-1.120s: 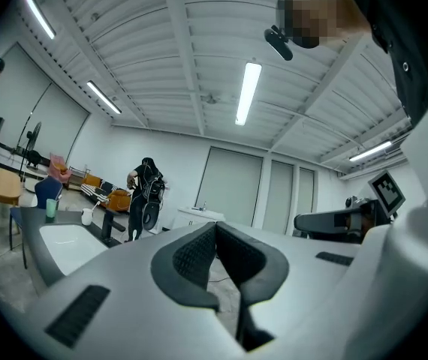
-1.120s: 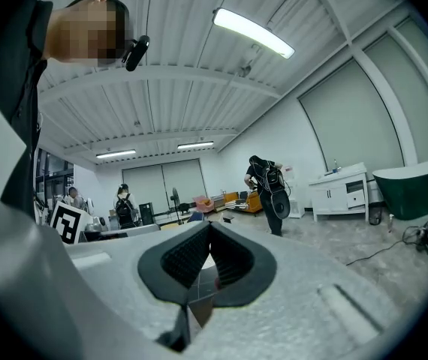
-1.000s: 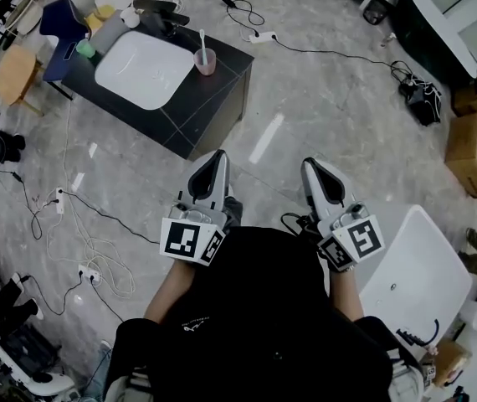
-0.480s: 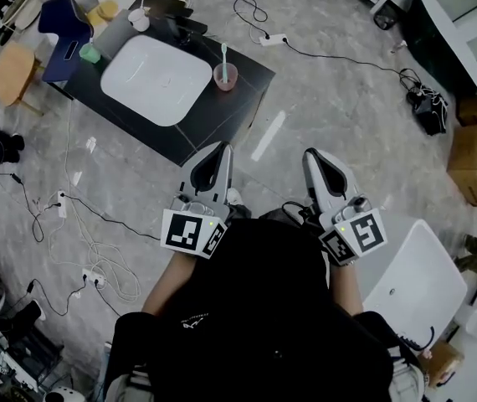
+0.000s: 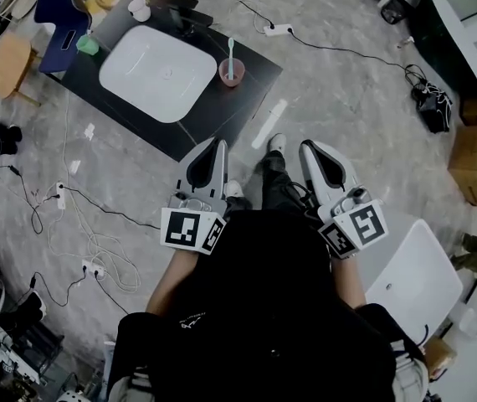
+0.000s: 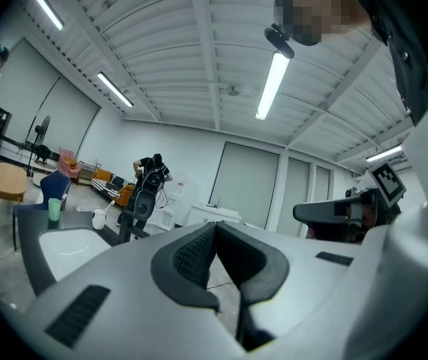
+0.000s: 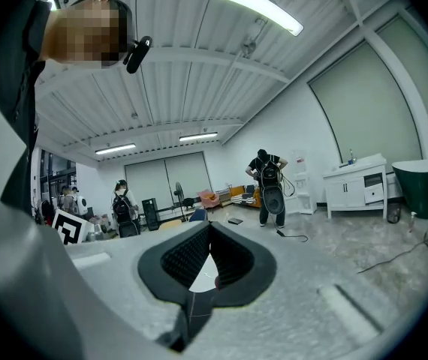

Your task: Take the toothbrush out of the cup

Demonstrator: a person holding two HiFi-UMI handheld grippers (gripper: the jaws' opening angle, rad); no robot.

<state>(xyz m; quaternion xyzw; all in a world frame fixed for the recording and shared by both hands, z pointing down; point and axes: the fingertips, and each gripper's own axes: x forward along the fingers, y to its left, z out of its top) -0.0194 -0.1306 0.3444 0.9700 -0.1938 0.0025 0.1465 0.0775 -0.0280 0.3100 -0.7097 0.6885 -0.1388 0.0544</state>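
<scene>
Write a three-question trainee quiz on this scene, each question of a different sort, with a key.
1. True or false: the pale green plastic toothbrush lies flat in the white rectangular basin.
2. Where does the translucent pink cup stand? A on the black countertop beside the basin; B on the floor; C on the round wooden stool.
3. Fill in: the left gripper and right gripper both have jaws ___, holding nothing.
Key: 1 false, it stands in the cup; 2 A; 3 shut.
</scene>
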